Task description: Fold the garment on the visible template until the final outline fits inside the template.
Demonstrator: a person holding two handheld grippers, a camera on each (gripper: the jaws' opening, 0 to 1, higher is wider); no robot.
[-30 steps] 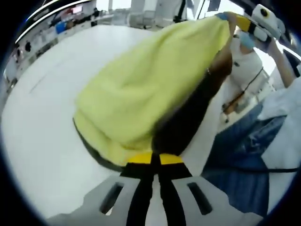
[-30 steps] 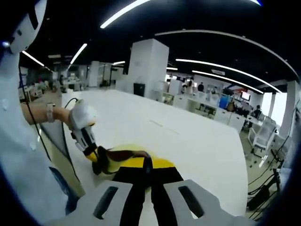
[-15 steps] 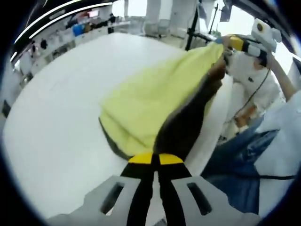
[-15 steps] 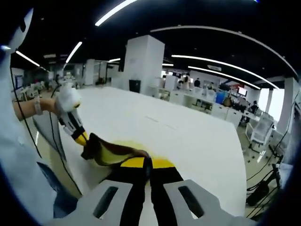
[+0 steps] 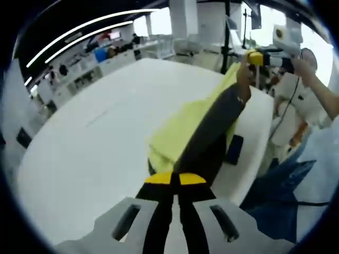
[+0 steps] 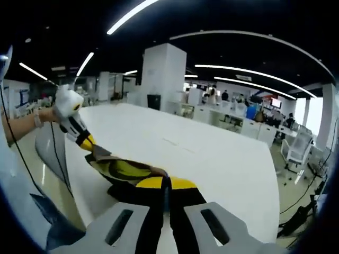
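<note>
A yellow garment (image 5: 183,127) with a dark brown band (image 5: 212,132) is stretched in the air between both grippers, above a white table (image 5: 90,159). My left gripper (image 5: 175,179) is shut on its near end at the bottom of the left gripper view. The right gripper (image 5: 253,58) holds the far end at the upper right. In the right gripper view my right gripper (image 6: 166,183) is shut on the garment (image 6: 124,169), and the left gripper (image 6: 87,145), held by a gloved hand (image 6: 66,101), grips the other end at the left.
A small dark object (image 5: 234,148) lies on the table near its right edge. Faint pencil-like marks (image 5: 100,114) cross the tabletop. A person in a white top and jeans (image 5: 286,185) stands at the right. Desks and chairs (image 6: 254,127) fill the room beyond.
The garment has risen off the table and been pulled into a narrower, tauter strip. The two grippers have moved farther apart, and both views have tilted up.
</note>
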